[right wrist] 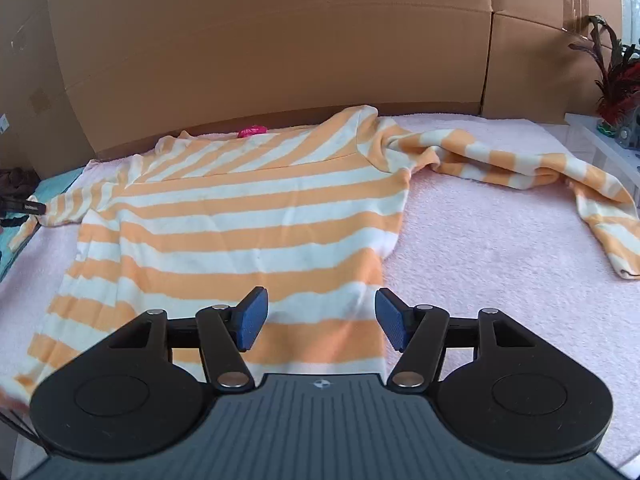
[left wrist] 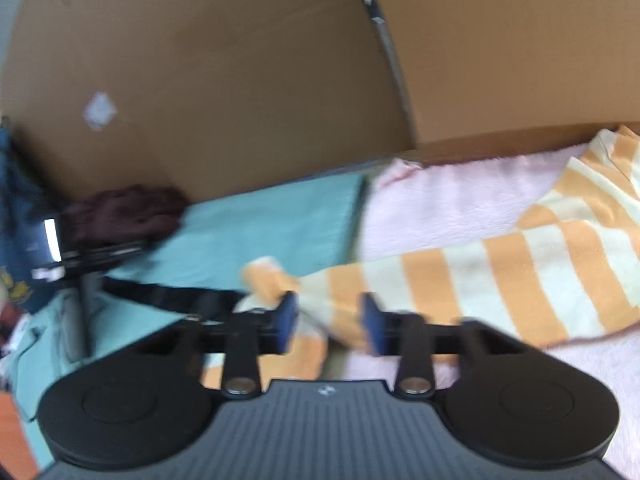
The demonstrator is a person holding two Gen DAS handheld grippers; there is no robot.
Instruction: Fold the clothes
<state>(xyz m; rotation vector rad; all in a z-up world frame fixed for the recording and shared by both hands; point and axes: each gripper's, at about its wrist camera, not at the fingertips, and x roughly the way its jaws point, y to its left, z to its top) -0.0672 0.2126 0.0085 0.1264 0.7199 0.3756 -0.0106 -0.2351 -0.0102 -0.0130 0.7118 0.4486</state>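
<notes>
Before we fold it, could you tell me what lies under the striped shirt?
The orange-and-white striped shirt lies on a pink fleecy blanket, which shows all around it. Whatever is beneath the shirt's body is covered.

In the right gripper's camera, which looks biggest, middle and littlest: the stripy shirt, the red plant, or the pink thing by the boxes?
Largest to smallest, as they look in the right wrist view:
1. Orange-and-white striped shirt, far the largest.
2. Red-leaved plant.
3. Pink thing, just a small scrap peeking out behind the shirt.
The plant sits farther away, so its true size is unsure.
</notes>
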